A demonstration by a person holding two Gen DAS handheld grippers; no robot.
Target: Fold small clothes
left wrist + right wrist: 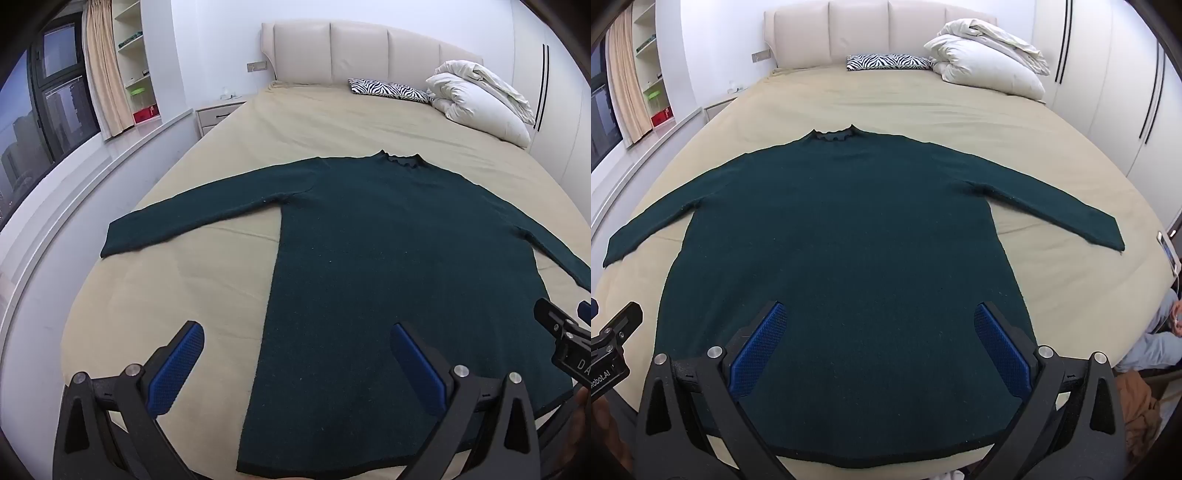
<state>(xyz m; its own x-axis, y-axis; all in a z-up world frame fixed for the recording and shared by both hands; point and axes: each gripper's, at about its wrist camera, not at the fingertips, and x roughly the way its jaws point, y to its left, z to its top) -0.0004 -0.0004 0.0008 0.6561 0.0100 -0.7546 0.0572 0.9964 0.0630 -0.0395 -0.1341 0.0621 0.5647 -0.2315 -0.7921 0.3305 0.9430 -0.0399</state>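
Observation:
A dark green long-sleeved sweater point(388, 240) lies flat on the bed, both sleeves spread out, collar toward the headboard; it also shows in the right wrist view point(849, 240). My left gripper point(295, 347) is open and empty above the sweater's lower left edge. My right gripper point(881, 325) is open and empty above the lower middle of the sweater, near the hem. The right gripper's tip shows in the left wrist view point(565, 332). The left gripper's tip shows in the right wrist view point(613, 332).
The bed has a tan sheet point(184, 288) and a padded headboard point(362, 51). White pillows point(990, 62) and a zebra-print cushion point(886, 62) lie at its head. A window ledge point(92, 177) runs on the left; wardrobe doors point(1108, 92) stand on the right. A seated person's legs point(1156, 332) are beside the bed.

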